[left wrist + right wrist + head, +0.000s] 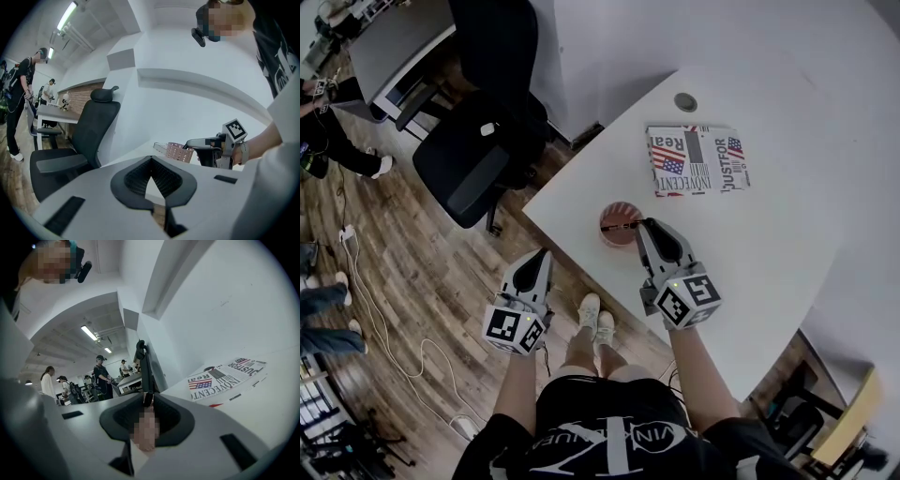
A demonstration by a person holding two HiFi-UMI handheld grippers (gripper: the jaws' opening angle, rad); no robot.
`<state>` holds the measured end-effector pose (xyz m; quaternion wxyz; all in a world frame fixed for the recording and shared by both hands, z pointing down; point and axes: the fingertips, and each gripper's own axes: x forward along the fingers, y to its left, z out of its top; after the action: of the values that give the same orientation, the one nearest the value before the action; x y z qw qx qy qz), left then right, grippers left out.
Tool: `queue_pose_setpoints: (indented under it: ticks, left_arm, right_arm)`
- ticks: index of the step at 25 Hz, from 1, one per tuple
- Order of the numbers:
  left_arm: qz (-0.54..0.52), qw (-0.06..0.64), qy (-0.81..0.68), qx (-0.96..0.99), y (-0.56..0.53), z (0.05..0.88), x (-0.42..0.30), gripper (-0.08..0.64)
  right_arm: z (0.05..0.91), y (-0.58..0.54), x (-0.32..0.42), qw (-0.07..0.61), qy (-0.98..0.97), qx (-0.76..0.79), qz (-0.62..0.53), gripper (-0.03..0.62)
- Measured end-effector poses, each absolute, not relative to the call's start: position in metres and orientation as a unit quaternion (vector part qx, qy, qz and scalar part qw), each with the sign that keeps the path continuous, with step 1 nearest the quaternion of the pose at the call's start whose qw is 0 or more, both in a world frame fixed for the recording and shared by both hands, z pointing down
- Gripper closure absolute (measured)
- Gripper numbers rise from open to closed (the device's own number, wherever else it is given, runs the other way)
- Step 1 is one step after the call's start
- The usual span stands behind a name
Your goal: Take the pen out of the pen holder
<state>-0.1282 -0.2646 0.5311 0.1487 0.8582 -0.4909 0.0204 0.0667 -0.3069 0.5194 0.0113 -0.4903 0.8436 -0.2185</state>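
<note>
The white table (787,216) carries a pink mesh pen holder (610,231) and a flag-printed case (698,159) nearby.

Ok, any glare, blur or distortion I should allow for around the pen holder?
Head view: even light, sharp; the white table is bright but the pen holder reads clearly. Left gripper view: heavy fisheye bending, dark corners, pen holder small. Right gripper view: same fisheye, bright ceiling lights, and the pen in the right claw is close and soft.

The worktop (787,244) is white, the mesh pen holder (612,236) pink, the pen (621,226) black. The pouch (698,159) has newspaper print with a red-white-blue flag. The chair (473,164) is black.
</note>
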Motion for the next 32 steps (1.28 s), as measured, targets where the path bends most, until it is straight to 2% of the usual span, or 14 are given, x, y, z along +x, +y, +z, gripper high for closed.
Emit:
queue_pose_setpoints:
  ticks: [32]
  left_arm:
    - [0.020,0.158,-0.499,0.852,-0.260,0.536,-0.137,0.546]
  right_arm:
    - [0.512,-0.325,0.066,0.021,0.843,-0.493,-0.215,0.528]
